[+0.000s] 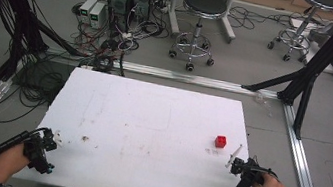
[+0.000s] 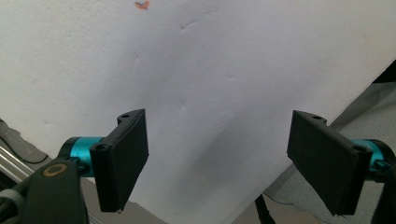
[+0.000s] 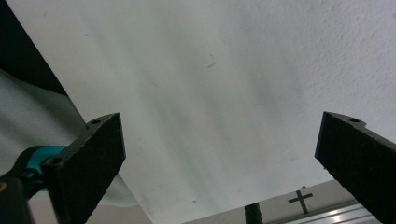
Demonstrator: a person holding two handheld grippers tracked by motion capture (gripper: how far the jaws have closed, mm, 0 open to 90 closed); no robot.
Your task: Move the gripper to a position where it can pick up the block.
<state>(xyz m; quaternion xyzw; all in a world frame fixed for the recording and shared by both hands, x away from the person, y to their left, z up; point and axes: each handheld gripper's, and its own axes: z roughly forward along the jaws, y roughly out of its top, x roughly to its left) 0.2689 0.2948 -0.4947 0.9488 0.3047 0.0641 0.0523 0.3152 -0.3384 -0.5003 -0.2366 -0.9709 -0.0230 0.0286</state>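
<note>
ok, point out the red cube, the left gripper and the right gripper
red cube (image 1: 220, 141), high view, its top face
left gripper (image 1: 55, 137), high view, between its fingertips
right gripper (image 1: 234, 157), high view, between its fingertips

The high camera looked forward and down from above my side, taking in the whole white table (image 1: 148, 131). Each gripper camera rode close over that table, at seven and five o'clock, peering between my spread jaws at its near edge.

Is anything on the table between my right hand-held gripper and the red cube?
Nothing visible. The red cube sits alone on the white table, just ahead and left of the open right hand-held gripper, with bare tabletop between them.
</note>
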